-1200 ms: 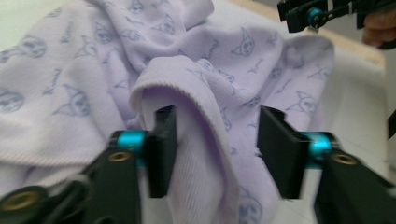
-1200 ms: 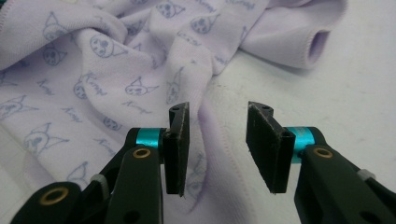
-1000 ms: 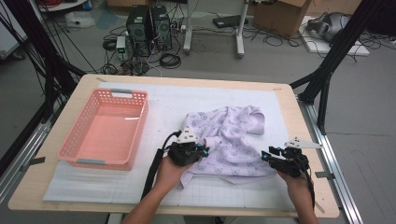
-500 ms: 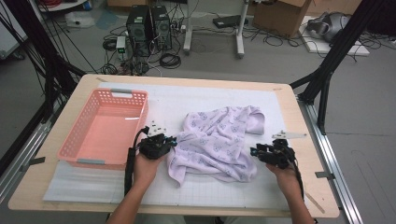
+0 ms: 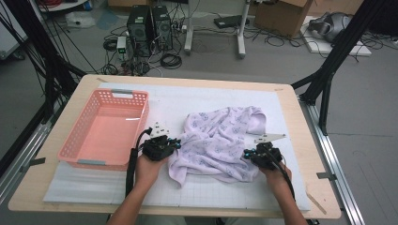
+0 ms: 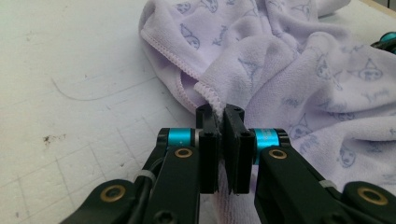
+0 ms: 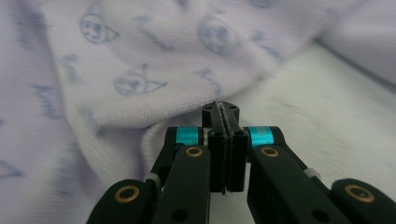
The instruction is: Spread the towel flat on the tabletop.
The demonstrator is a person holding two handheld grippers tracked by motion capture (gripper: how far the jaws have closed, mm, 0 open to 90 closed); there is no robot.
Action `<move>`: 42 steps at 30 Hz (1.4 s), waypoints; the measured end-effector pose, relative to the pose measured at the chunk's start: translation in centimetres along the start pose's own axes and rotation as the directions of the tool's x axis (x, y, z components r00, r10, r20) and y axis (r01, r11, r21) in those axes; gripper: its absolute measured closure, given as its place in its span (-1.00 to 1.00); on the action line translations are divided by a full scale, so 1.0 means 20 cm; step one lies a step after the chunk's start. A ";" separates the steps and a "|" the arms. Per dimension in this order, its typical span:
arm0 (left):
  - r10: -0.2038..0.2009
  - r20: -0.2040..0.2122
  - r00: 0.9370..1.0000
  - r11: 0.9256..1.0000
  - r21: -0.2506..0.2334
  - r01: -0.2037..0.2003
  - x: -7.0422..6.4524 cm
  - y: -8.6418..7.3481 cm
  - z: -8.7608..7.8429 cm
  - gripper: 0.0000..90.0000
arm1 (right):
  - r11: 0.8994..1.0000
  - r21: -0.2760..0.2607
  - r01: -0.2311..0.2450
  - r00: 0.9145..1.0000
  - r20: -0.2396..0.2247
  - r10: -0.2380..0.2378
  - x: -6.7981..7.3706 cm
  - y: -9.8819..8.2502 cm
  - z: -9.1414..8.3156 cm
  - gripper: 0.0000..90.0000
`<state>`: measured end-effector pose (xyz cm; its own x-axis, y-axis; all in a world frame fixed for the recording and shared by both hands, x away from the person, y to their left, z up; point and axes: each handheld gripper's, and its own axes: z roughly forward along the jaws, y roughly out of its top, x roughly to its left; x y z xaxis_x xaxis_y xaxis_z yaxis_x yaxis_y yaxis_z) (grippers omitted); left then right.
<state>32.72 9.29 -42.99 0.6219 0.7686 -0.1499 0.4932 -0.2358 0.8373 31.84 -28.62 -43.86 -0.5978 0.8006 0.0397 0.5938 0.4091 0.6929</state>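
Left gripper view is showing the left gripper (image 6: 223,116) clamping the towel's (image 6: 299,70) hem, while the right gripper (image 7: 221,112), just closing on a thin edge, is risking slipping off.

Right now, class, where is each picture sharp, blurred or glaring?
High view: even light, soft detail, a glare streak on the basket floor. Left gripper view: towel hem at the jaws crisp, far folds softer. Right gripper view: right gripper fairly sharp, towel print and table behind blurred.

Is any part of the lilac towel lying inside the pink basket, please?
No, the towel lies wholly on the white mat, right of the basket.
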 end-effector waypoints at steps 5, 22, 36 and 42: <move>-0.023 -0.042 0.999 0.999 -0.031 0.022 0.01 0.01 0.02 0.89 | 0.995 -0.085 -0.051 0.994 0.092 0.059 -0.10 -0.02 -0.07 1.00; -0.006 0.064 0.998 1.000 0.013 0.005 -0.02 0.00 0.04 -0.02 | 0.993 -0.068 -0.093 0.992 -0.086 0.087 -0.10 -0.03 -0.05 0.22; -0.024 -0.126 0.992 1.000 -0.009 0.023 0.05 0.00 0.09 0.88 | 0.990 -0.130 -0.049 0.984 0.163 0.071 -0.17 0.00 0.04 0.91; -0.056 -0.169 0.984 0.997 -0.058 0.047 0.09 0.00 0.09 0.89 | 0.967 -0.223 -0.124 0.942 0.279 0.185 -0.28 0.03 0.03 0.92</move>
<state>34.92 9.61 -44.28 0.4815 0.8701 -0.1056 0.4857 -0.1647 0.8585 35.79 -32.63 -44.14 -0.3034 0.9522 -0.0348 0.5281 0.1984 0.8257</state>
